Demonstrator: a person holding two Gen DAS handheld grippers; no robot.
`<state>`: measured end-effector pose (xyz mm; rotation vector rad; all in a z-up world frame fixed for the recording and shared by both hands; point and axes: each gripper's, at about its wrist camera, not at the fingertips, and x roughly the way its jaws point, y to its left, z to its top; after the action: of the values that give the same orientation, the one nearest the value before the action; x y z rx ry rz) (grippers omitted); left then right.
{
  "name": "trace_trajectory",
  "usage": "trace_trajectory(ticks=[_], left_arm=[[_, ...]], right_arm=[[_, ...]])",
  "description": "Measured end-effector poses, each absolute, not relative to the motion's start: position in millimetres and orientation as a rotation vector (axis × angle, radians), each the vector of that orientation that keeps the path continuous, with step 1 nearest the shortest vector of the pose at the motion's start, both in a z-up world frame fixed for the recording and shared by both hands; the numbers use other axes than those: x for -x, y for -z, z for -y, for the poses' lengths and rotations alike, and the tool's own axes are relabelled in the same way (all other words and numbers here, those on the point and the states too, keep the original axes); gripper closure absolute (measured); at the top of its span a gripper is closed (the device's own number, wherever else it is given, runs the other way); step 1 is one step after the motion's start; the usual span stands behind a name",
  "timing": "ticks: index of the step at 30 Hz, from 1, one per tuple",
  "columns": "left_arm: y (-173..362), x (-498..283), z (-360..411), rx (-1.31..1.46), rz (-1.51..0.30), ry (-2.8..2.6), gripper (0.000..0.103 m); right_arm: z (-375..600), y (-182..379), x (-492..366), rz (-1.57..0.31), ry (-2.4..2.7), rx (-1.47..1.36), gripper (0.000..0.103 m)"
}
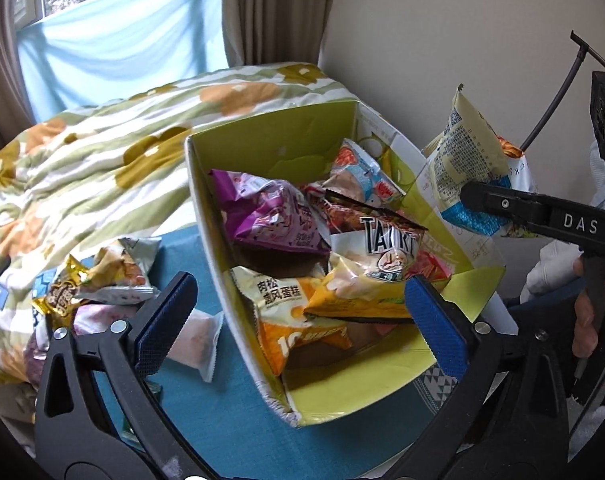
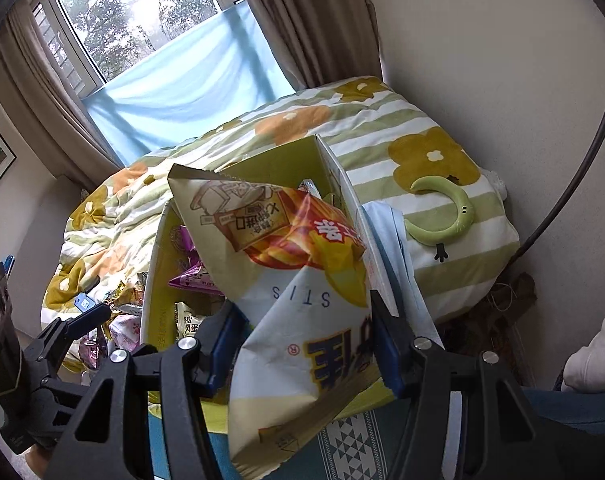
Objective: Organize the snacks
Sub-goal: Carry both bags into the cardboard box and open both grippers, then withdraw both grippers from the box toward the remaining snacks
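A cardboard box (image 1: 270,136) with a yellow-green inside stands on a teal cloth (image 1: 214,420) and holds several snack packets, among them a purple one (image 1: 270,208) and an orange one (image 1: 290,320). My left gripper (image 1: 298,320) hangs open above the box's near end, its blue pads well apart and pressing on nothing. My right gripper (image 2: 302,344) is shut on a large cream, red and blue chip bag (image 2: 302,240), held just above the box's right side. The left wrist view shows this bag (image 1: 466,152) at the right, beyond the box wall.
Loose snack packets (image 1: 102,280) lie in a heap left of the box, with a pale pink one (image 1: 198,336) close to its wall. A flowered quilt (image 1: 102,152) covers the bed behind. A green crescent toy (image 2: 442,216) rests on a pillow by the wall.
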<state>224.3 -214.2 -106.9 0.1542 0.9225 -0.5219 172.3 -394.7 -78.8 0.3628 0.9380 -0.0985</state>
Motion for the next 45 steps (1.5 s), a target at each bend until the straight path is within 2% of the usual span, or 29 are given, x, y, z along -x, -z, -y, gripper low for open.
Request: trace_trajectory(ticks=[13,15,17,19,31,45], left_arm=[[106.6,-245.9,192.8,-0.153,-0.930,0.469,0.001],[107.7,-247.7,189.2,-0.152,-0.934,0.460,0.001],[109.0,-247.6,185.1,-0.152,-0.934,0.448,0.001],[111.4,-247.4,181.4,-0.144,-0.940,0.437,0.001],[102.8,-229.3,181.4,-0.143,-0.924,0.425,0.001],[53.1,-164.7,147.5,-0.122,-0.808,0.348,0.001]], right_arm=[[370.7,79.5,-247.7,-0.933,0.038,-0.323,0.046],[366.2,82.1,-256.7,-0.919,0.039,-0.314,0.039],[362.5,83.8,-260.3,-0.885,0.041,-0.314,0.008],[358.9,84.1,-257.7,-0.847,0.036,-0.309,0.002],[348.8,87.5,-231.1,-0.861,-0.022,-0.252,0.001],[340.8,41.7,-163.6,-0.797,-0.008,-0.206,0.001]])
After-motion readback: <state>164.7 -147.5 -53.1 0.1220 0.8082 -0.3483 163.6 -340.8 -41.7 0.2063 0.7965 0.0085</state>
